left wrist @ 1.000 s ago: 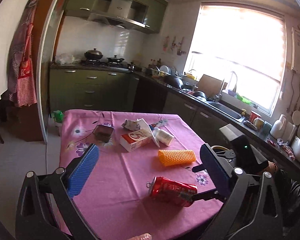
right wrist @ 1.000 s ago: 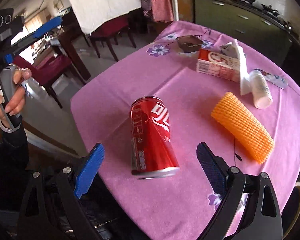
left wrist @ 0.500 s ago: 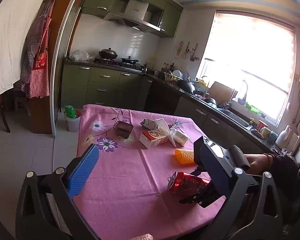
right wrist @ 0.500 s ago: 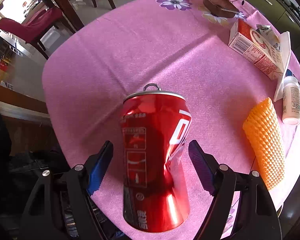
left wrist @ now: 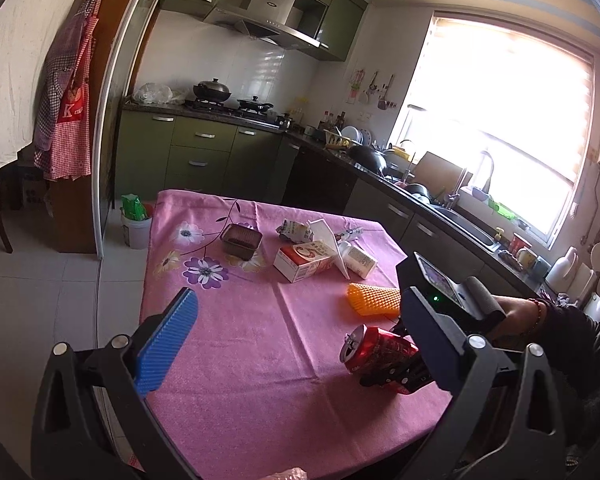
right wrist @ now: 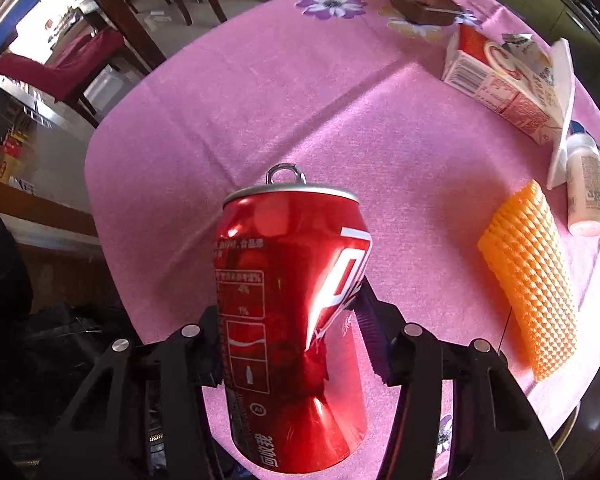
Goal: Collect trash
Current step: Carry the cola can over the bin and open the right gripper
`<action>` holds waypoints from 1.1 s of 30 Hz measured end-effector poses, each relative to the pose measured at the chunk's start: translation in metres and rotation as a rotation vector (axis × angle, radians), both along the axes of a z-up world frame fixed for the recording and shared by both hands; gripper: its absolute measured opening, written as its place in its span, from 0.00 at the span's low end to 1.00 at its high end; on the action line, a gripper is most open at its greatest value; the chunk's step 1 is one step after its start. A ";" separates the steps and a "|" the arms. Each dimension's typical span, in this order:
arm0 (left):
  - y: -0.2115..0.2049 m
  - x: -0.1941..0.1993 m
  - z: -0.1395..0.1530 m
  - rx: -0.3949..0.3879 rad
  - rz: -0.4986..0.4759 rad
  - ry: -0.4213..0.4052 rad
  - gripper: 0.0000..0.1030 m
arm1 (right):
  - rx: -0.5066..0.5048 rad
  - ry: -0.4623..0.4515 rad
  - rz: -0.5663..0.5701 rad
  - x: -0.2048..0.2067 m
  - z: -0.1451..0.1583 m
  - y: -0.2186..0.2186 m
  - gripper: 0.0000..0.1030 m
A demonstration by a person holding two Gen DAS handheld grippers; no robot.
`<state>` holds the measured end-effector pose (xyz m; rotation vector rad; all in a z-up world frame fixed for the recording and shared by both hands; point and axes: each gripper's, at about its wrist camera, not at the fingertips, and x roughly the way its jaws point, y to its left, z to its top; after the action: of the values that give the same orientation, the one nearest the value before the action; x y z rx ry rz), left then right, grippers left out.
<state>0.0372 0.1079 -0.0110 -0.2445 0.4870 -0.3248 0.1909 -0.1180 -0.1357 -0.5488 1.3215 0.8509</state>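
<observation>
A dented red soda can (right wrist: 292, 320) lies on the pink tablecloth (right wrist: 300, 100) near the table's front right corner. My right gripper (right wrist: 294, 334) points steeply down over it, its jaws closing, with both pads against the can's sides at the dented waist. In the left wrist view the same can (left wrist: 380, 352) shows in the right gripper (left wrist: 398, 372), which a hand (left wrist: 512, 312) holds. My left gripper (left wrist: 300, 344) hovers open over the table's near edge with nothing between its blue pads.
Other litter lies on the cloth: an orange foam net (right wrist: 528, 280), a white bottle (right wrist: 586, 192), a red and white carton (right wrist: 500, 88), a brown tray (right wrist: 420, 2) and a crumpled wrapper (left wrist: 294, 230). Chairs (right wrist: 72, 64) stand beyond the table; kitchen counters (left wrist: 420, 208) run along the right.
The right gripper came down over the can and its jaws narrowed from wide apart to against the can's sides. The left gripper drifted slightly and stays open.
</observation>
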 end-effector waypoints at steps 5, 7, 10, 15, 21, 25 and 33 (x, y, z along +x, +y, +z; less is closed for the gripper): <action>-0.013 0.007 0.000 0.018 -0.027 0.007 0.93 | 0.092 -0.004 -0.073 -0.003 0.016 -0.034 0.51; -0.018 0.010 0.001 0.025 -0.036 0.008 0.93 | 0.123 -0.006 -0.094 -0.003 0.021 -0.047 0.51; -0.027 0.013 0.003 0.035 -0.052 0.008 0.93 | 0.160 -0.016 -0.115 -0.009 0.027 -0.061 0.51; -0.044 0.016 0.009 0.064 -0.080 0.004 0.93 | 0.248 -0.039 -0.170 -0.017 0.042 -0.087 0.51; -0.065 0.021 0.015 0.095 -0.124 -0.012 0.93 | 0.368 -0.129 -0.338 -0.013 0.078 -0.165 0.51; -0.079 0.028 0.016 0.101 -0.163 -0.021 0.93 | 0.393 -0.225 -0.538 -0.009 0.100 -0.248 0.51; -0.111 0.049 0.010 0.080 -0.258 -0.002 0.93 | 0.292 -0.307 -0.945 0.009 0.084 -0.413 0.52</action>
<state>0.0861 -0.0026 -0.0006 -0.1032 0.5292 -0.5561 0.1997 -0.5309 -0.0515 0.1918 0.9781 0.1472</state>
